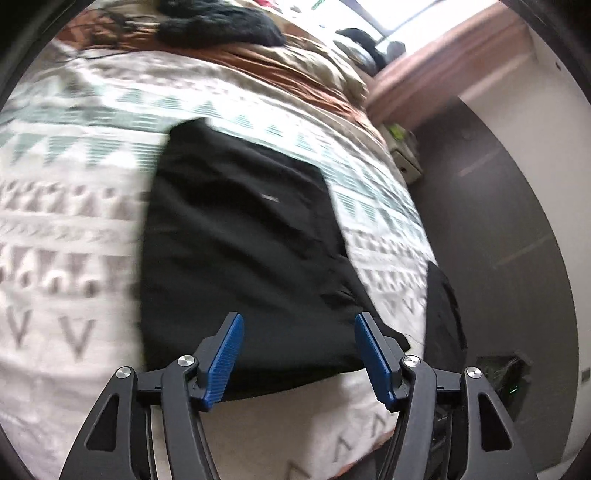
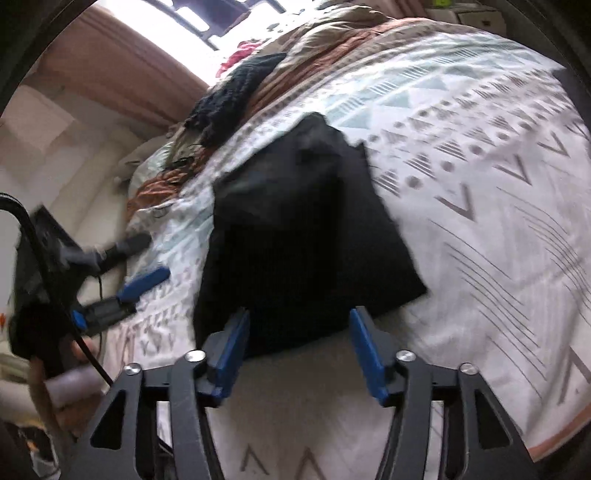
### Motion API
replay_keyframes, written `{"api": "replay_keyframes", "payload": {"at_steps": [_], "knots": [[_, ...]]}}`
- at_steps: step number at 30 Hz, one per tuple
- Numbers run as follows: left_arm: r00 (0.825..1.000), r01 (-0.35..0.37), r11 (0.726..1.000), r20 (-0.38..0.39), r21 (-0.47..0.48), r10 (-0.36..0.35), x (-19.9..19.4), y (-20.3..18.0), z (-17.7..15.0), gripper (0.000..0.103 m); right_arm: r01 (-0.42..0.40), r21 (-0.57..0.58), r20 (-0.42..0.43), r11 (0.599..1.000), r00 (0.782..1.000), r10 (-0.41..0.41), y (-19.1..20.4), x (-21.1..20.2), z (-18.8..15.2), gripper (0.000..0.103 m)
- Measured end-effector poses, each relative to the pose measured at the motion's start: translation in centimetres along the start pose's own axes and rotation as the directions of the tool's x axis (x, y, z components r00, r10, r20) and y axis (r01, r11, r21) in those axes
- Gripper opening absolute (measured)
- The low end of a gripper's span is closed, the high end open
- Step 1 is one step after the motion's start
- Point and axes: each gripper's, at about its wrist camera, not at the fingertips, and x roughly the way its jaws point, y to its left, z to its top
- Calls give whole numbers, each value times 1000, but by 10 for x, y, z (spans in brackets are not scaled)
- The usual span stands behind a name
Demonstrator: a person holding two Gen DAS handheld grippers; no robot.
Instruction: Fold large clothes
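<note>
Patterned bedspread (image 1: 74, 206) fills the left wrist view, a folded black garment (image 1: 236, 236) at centre above the wide, empty left gripper (image 1: 299, 328), a dark knit (image 1: 221, 26) at top; in the right wrist view the garment (image 2: 295, 229) lies above the wide, empty right gripper (image 2: 299, 325), the left gripper (image 2: 144, 282) at mid-left.

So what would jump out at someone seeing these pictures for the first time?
A black garment lies folded in the middle of a bed's patterned bedspread. The blue-padded left gripper and right gripper hang open over its near edge, holding nothing. A dark knitted item lies farther up the bed.
</note>
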Motion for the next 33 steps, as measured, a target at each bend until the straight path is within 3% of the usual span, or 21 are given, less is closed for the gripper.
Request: {"api": "replay_keyframes", "payload": {"at_steps": [3,5,8,9,10,12,15,23,29,33], "knots": [[999,-43,998,26,-55,45,-16,25,-2,64,-40,-41,15,998,999,41,20,2,8,74],[997,-67,993,39,-96,71,-25,43,-5,64,-44,-62,18,997,999,45,28,6,13,74],[994,-91,987,52,-132,99,-33,60,-9,64,21,-58,19,998,1000,-20,31,15,18,74],[993,-101,985,54,-137,109,-33,61,-10,64,67,-31,20,997,998,-66,27,18,19,65],[992,-104,985,54,-139,113,-36,67,-12,64,89,-14,28,996,996,-89,24,19,20,41],[992,-112,983,41,-144,119,-33,70,-14,64,82,-3,25,997,996,-82,19,20,20,18],[993,-115,983,16,-141,118,-27,71,-21,64,72,-13,49,997,996,-71,13,14,20,8],[993,-114,989,-30,-97,111,-3,66,-30,64,85,36,65,996,994,-87,-12,6,18,5],[991,-121,989,-63,-85,116,18,65,-37,64,76,147,40,986,996,-83,-57,19,9,5],[990,-115,991,-92,-62,109,32,63,-44,55,85,208,18,975,996,-90,-82,34,-3,4]]}}
